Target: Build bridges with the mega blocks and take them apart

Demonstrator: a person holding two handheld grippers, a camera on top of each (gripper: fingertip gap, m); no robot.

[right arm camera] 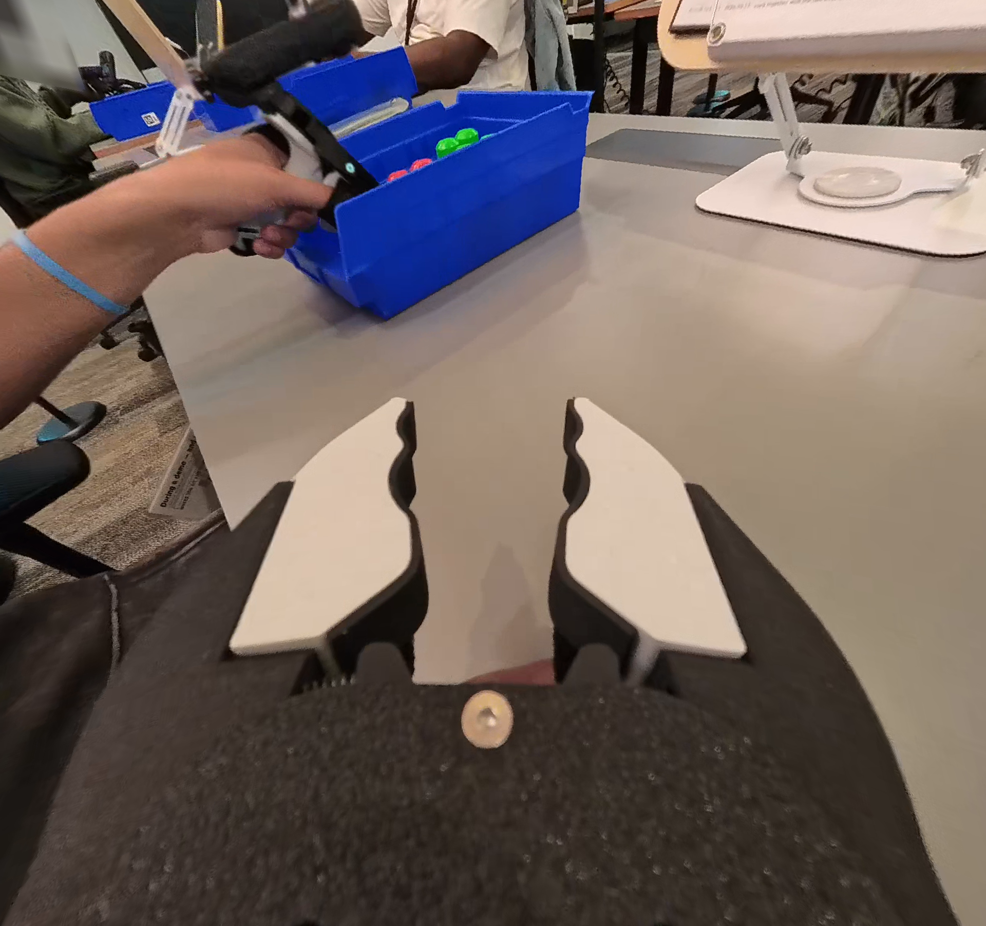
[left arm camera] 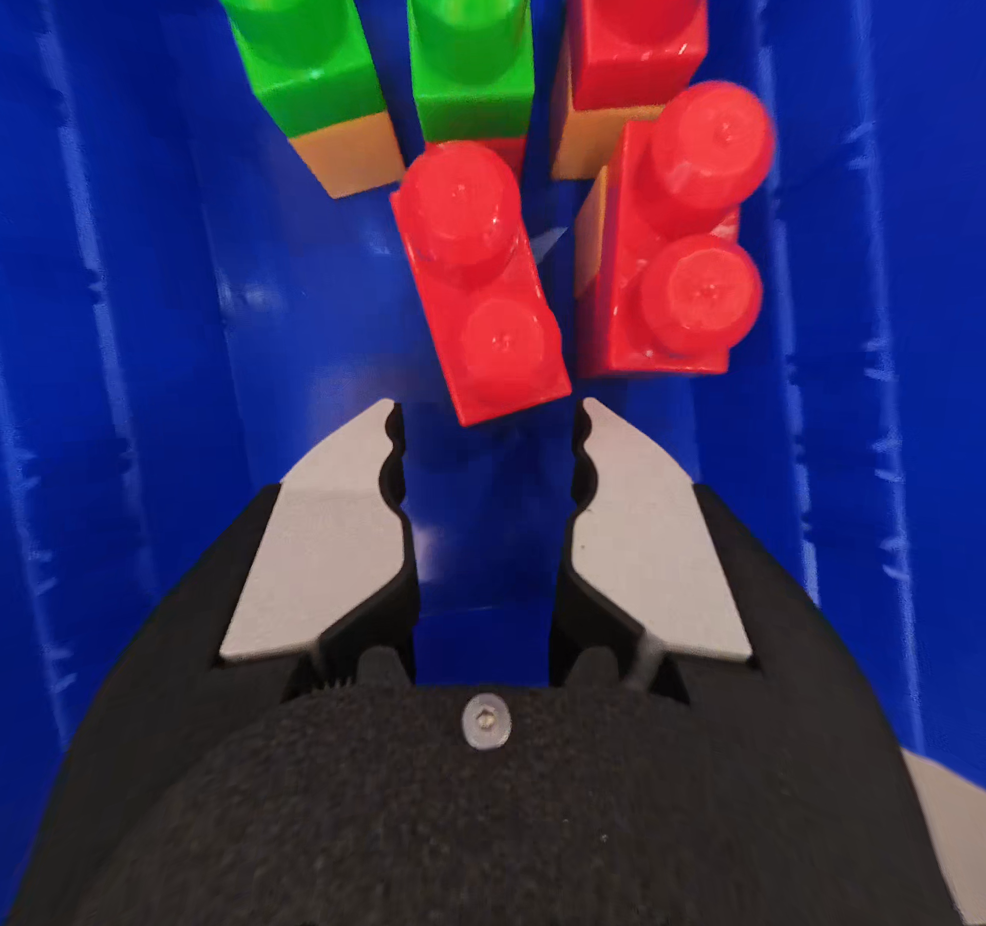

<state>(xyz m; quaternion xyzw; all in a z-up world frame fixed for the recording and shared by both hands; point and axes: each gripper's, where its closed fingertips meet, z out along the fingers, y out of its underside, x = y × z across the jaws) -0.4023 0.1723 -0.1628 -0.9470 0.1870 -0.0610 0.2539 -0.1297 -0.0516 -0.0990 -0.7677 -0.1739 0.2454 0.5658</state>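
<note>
Trouble is most likely inside the blue bin, where the left gripper hangs with its jaws spread wide and nothing between them, just short of a two-stud red block that lies skewed across the bin floor. Because that block is turned off the line of the fingers, a close from here could catch it by a corner and let it twist out or tip. A second red block sits just beside it, so the right-hand finger might bump or drag that one too. The two green blocks stand farther back.

The right gripper hovers over the bare grey table, equally wide open and empty.

Motion blur softens the blocks' edges. The green blocks and the far red one are cut off at the top of the left wrist view, so I cannot tell their full length or what the tan pieces under them are.
</note>
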